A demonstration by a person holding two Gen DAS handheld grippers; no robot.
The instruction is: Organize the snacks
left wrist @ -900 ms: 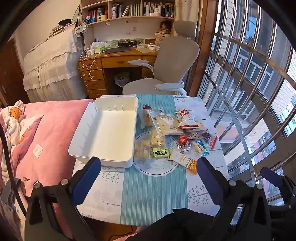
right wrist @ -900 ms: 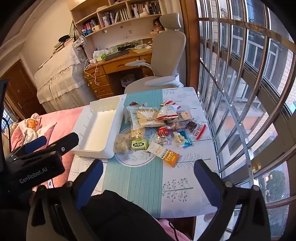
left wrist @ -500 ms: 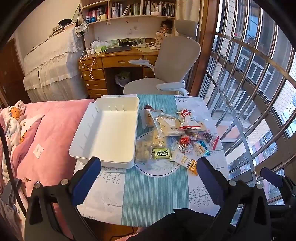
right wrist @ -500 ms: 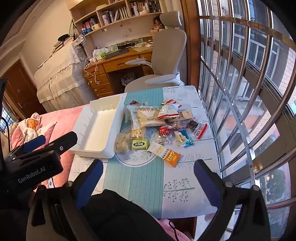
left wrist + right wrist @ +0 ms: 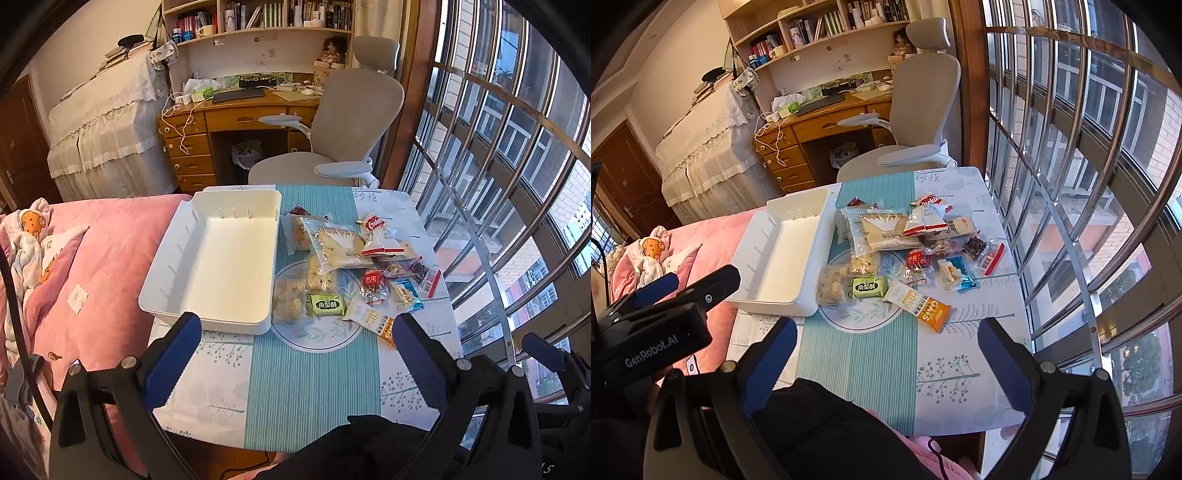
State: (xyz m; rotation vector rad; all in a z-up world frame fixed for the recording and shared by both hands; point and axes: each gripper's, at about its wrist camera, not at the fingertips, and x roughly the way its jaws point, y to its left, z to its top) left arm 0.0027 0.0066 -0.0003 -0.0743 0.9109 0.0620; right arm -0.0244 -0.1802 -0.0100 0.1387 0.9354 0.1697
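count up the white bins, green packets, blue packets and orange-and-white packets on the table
white bin: 1
green packet: 1
blue packet: 1
orange-and-white packet: 1
total: 4

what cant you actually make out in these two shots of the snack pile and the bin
- Lower snacks in the pile: both views, covered by the large clear bag.
- Small print on the green packet: too small in both.
- Orange packet: left wrist view, its near end is behind a jaw pad.
- White bin: right wrist view, the near wall hides part of the floor.
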